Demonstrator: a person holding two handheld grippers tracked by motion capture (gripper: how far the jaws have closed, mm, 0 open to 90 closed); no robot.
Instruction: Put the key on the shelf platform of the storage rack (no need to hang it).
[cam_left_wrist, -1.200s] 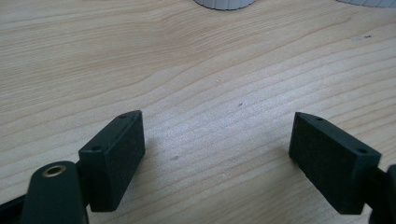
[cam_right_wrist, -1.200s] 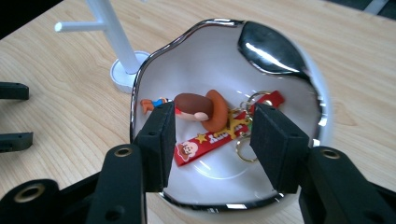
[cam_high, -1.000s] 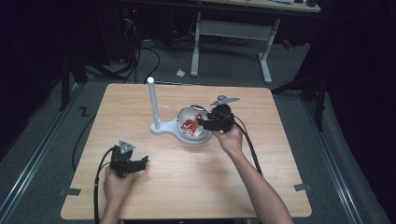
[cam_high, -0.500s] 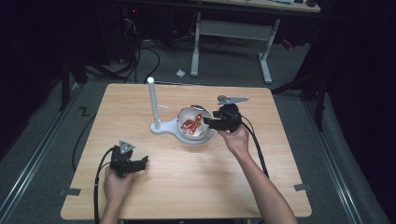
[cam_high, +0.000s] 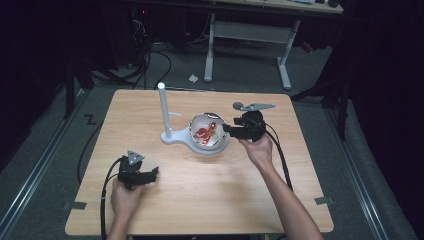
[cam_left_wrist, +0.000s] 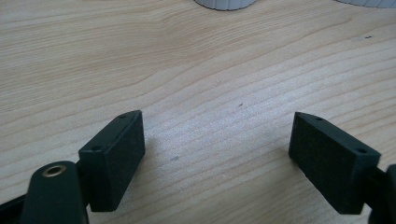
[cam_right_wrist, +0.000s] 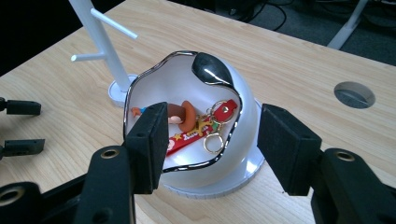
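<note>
A white bowl (cam_high: 208, 145) with a silver rim (cam_right_wrist: 187, 165) sits on the round base of a white peg stand (cam_high: 162, 107) in the middle of the table. Inside lie keychains: a red tag (cam_right_wrist: 187, 138), an orange-brown figure (cam_right_wrist: 180, 113) and gold rings (cam_right_wrist: 212, 140). My right gripper (cam_high: 226, 130) is at the bowl's right side, open, its jaws (cam_right_wrist: 217, 149) spread just outside the rim with nothing between them. My left gripper (cam_high: 154, 174) rests low at the front left of the table, open over bare wood (cam_left_wrist: 217, 158).
The stand's pole has short side pegs (cam_right_wrist: 114, 23). A round grey grommet (cam_right_wrist: 355, 94) is set in the wooden tabletop (cam_high: 210, 200) behind the bowl. Black cables trail from both grippers toward the front edge. Beyond the table, a white desk frame (cam_high: 247, 32) stands on the dark floor.
My right gripper has drawn back a little to the right from the bowl. The left gripper has stayed still.
</note>
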